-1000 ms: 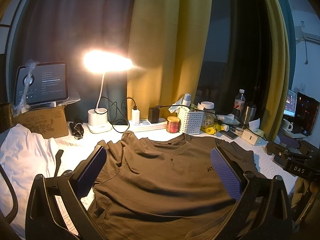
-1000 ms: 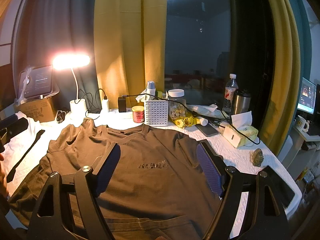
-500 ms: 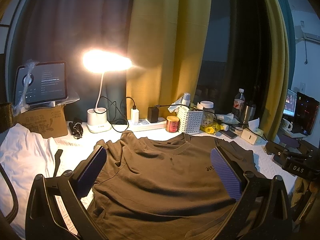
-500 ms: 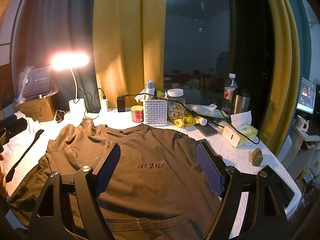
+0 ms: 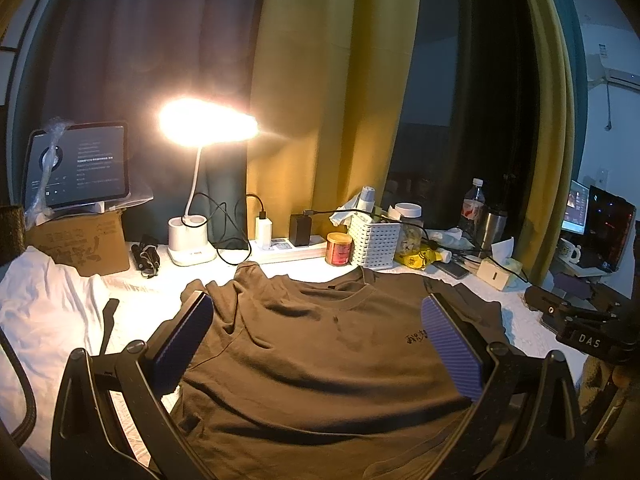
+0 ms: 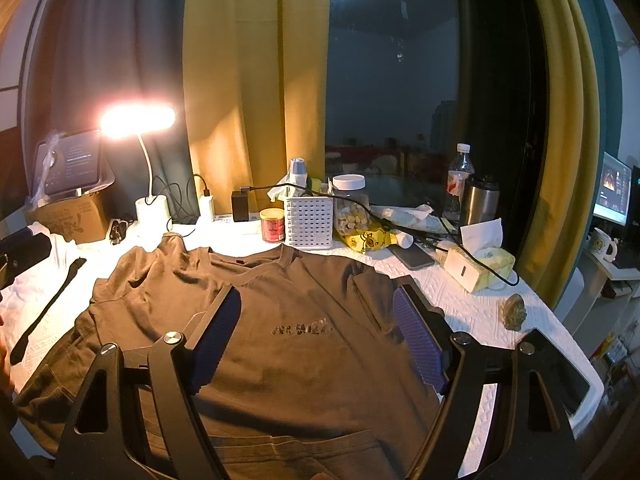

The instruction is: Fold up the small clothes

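Observation:
A brown T-shirt (image 5: 320, 344) (image 6: 304, 332) lies spread face up on the white-covered table, collar toward the far side, a small dark print on its chest. My left gripper (image 5: 318, 320) hovers open above the shirt's middle, nothing between its purple pads. My right gripper (image 6: 318, 314) also stands open over the chest print, holding nothing. The right sleeve lies folded in near the right pad (image 6: 416, 340). The shirt's near hem is partly hidden behind the gripper frames.
A lit desk lamp (image 5: 192, 236), power strip, red tin (image 5: 339, 249), white basket (image 6: 309, 224), jar, bottle, steel flask and tissue box (image 6: 476, 268) line the far edge. A tablet on a cardboard box (image 5: 80, 240) and white cloth (image 5: 40, 312) sit left. A monitor glows at far right.
Both views shifted very slightly; the shirt and both open grippers stay much as they were.

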The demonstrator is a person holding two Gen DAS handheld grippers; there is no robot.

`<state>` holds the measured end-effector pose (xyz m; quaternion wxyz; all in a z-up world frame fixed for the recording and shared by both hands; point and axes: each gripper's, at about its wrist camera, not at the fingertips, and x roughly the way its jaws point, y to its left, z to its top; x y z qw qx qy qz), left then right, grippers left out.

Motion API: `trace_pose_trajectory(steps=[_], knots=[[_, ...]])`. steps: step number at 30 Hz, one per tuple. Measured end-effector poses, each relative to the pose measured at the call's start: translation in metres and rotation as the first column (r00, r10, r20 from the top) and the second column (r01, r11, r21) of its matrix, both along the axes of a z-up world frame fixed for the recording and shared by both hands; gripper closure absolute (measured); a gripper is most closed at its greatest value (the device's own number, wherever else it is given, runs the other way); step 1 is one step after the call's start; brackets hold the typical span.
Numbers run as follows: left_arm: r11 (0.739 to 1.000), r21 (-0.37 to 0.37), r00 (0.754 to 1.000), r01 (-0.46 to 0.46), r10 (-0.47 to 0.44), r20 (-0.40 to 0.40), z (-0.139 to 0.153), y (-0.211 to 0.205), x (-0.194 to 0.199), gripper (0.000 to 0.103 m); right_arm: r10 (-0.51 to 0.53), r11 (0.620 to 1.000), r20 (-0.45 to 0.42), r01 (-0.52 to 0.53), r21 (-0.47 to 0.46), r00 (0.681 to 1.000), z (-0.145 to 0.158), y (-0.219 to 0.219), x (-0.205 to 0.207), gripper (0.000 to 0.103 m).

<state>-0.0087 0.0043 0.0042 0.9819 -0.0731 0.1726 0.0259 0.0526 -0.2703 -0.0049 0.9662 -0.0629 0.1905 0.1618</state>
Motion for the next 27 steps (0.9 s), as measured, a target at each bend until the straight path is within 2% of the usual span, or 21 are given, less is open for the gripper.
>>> trace_pose_trajectory(steps=[6, 13, 16, 22, 24, 27], knots=[[1.000, 0.020, 1.000, 0.002, -0.002, 0.000, -0.002, -0.005, 0.007, 0.001, -0.010, 1.000, -0.020, 0.010, -0.002, 1.000, -0.007, -0.010, 0.008, 0.022], [1.000, 0.021, 0.998, -0.012, 0.013, -0.064, -0.010, -0.008, 0.030, 0.001, -0.083, 0.996, -0.076, 0.084, -0.001, 0.994, -0.016, -0.037, 0.044, 0.022], [1.000, -0.019, 0.994, -0.010, 0.007, -0.108, -0.017, -0.004, 0.045, 0.001, -0.107, 0.994, -0.102, 0.107, -0.004, 0.989, -0.022, -0.049, 0.061, 0.022], [0.998, -0.026, 0.977, -0.062, 0.056, -0.204, -0.030, 0.001, 0.073, 0.001, -0.139, 0.990, -0.166, 0.140, -0.006, 0.976, -0.036, -0.075, 0.100, 0.022], [0.999, -0.006, 0.972, -0.052, 0.049, -0.230, -0.034, 0.001, 0.080, 0.001, -0.147, 0.989, -0.189, 0.148, -0.008, 0.971, -0.042, -0.083, 0.115, 0.022], [1.000, -0.011, 0.975, 0.015, -0.017, -0.221, -0.038, 0.000, 0.082, 0.001, -0.144, 0.989, -0.220, 0.146, -0.005, 0.965, -0.050, -0.092, 0.134, 0.022]])
